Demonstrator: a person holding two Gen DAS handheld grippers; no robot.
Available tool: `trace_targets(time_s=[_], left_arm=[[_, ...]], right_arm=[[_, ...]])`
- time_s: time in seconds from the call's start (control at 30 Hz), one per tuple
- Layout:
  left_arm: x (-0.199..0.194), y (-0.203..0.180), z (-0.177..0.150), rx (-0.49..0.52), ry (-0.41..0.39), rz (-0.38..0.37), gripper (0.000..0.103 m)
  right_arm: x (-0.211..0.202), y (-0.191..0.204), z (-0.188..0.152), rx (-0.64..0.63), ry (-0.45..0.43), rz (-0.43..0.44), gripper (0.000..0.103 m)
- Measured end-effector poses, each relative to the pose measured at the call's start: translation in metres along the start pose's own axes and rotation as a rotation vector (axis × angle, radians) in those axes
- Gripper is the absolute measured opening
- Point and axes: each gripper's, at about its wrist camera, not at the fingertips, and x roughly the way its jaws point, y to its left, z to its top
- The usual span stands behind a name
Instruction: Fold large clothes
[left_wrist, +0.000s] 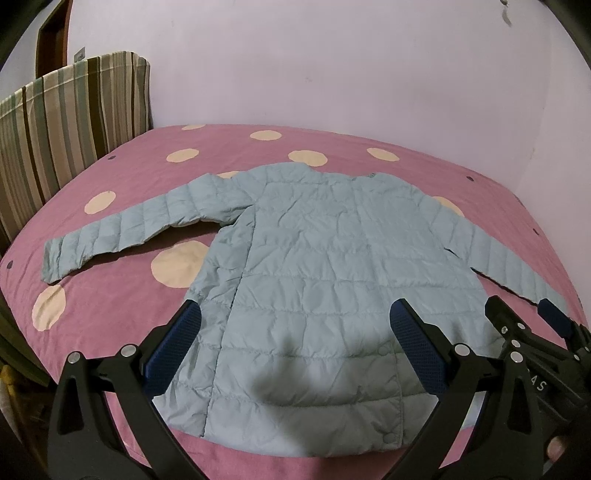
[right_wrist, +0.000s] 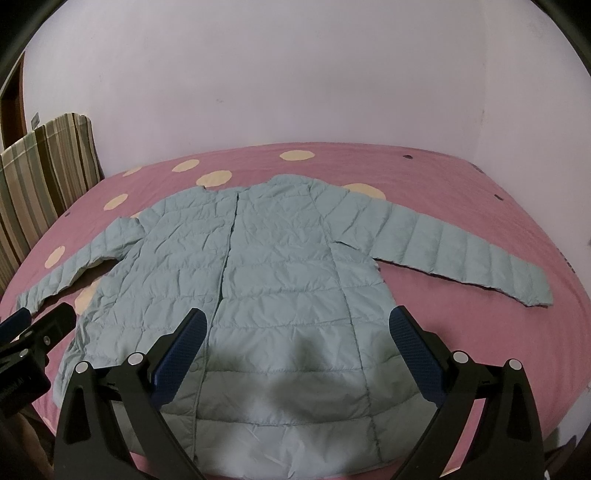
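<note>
A light blue quilted puffer jacket (left_wrist: 325, 280) lies flat and spread out on the pink bed, front up, both sleeves stretched out to the sides; it also shows in the right wrist view (right_wrist: 280, 280). Its left sleeve (left_wrist: 122, 232) reaches toward the striped cushion, its right sleeve (right_wrist: 461, 254) toward the right bed edge. My left gripper (left_wrist: 295, 332) is open and empty, hovering above the jacket's hem. My right gripper (right_wrist: 299, 332) is open and empty, also above the hem, to the right of the left one. The right gripper also shows at the left view's right edge (left_wrist: 524, 317).
The bed (left_wrist: 122, 306) has a pink cover with cream dots. A striped cushion (left_wrist: 66, 122) stands against the wall at the bed's far left. A plain pale wall (right_wrist: 295, 81) runs behind the bed. The bed's front edge is right below the grippers.
</note>
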Motion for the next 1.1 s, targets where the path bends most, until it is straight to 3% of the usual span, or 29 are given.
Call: trace_targets(time_s=[1.1], left_arm=[[0.0057,0.0023,-0.0080,-0.010,0.012,0.000,0.101]], right_arm=[[0.0007,-0.0004,-0.0001,0.003,0.000,0.003,0.098]])
